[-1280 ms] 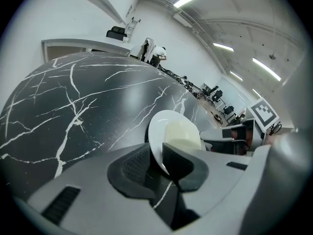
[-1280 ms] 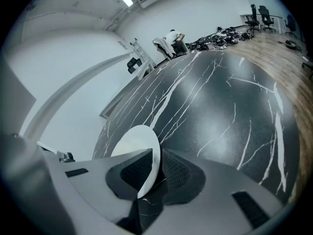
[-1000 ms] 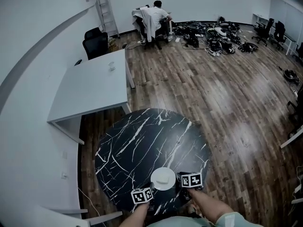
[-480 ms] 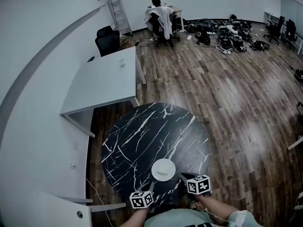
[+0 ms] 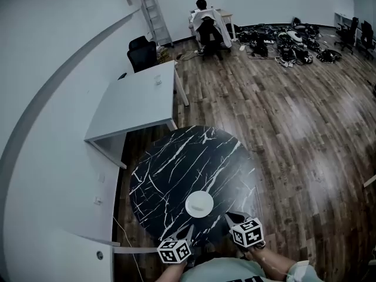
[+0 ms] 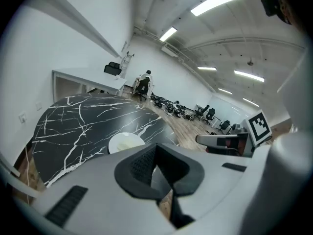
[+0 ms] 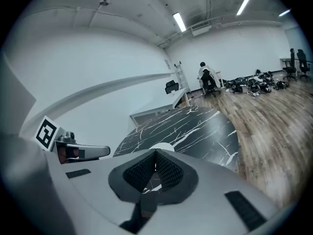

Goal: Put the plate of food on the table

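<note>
Nearest us, the left gripper hangs off the table's rim at about 7 o'clock from the plate. Its jaws are drawn together with nothing between them. The right gripper sits at about 5 o'clock from the plate, likewise pinched closed and empty, and apart from the dish. The plate rests flat on the round black table, in the 6 o'clock part of the top, a little in from the near edge. We can make out something pale on it but cannot tell what the food is.

The placing looks done to us, so the risk lies close in. The top looks slick, and the plate stands near the edge where both tools hover. A careless swing of either gripper, or a knock to the rim, could push it or shake the food off.

Nothing else stands on the round table. Beyond it at 11 o'clock is a white desk with a small item we cannot identify. Farther off are black chairs and a ladder. At 12 o'clock a person sits with their back to us, and at 1 o'clock gear lies heaped on the wooden floor, all well apart from us.
</note>
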The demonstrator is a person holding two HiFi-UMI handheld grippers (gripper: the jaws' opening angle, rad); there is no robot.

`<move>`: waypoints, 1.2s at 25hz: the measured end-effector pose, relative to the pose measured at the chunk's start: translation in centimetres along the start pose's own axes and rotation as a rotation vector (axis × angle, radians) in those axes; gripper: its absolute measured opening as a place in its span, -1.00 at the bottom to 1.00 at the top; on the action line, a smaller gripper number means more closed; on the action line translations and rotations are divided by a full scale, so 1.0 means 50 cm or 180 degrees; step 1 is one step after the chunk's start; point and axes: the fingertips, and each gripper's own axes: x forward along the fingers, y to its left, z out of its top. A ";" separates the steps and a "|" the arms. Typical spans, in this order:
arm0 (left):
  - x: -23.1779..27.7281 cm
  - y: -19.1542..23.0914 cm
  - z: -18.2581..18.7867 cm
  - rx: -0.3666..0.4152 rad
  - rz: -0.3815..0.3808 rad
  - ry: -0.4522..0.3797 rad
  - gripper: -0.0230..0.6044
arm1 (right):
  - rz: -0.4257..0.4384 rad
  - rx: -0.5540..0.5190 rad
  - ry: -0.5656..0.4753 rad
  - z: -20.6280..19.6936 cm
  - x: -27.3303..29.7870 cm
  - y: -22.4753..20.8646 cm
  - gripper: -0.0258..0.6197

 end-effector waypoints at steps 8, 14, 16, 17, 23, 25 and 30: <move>-0.065 -0.123 0.009 0.0391 -0.0023 -0.0268 -0.90 | 0.0084 -0.0428 -0.0220 0.033 -0.084 0.041 -0.89; -0.107 -0.177 0.013 0.0666 0.0040 -0.0393 -0.90 | 0.0163 -0.0532 -0.0382 0.049 -0.143 0.080 -0.89; -0.113 -0.188 0.013 0.0765 0.0039 -0.0412 -0.90 | 0.0154 -0.0574 -0.0428 0.052 -0.157 0.087 -0.89; -0.116 -0.192 0.015 0.0802 0.0023 -0.0431 -0.90 | 0.0137 -0.0604 -0.0449 0.055 -0.162 0.089 -0.89; -0.150 -0.214 0.036 0.0942 -0.0088 -0.0563 -0.91 | 0.0011 -0.0714 -0.0597 0.079 -0.197 0.117 -0.89; -0.173 -0.219 0.041 0.1022 -0.0122 -0.0611 -0.90 | -0.0021 -0.0732 -0.0636 0.079 -0.206 0.139 -0.89; -0.258 -0.198 0.032 0.1189 -0.0129 -0.0692 -0.90 | -0.0046 -0.0754 -0.0605 0.046 -0.204 0.226 -0.89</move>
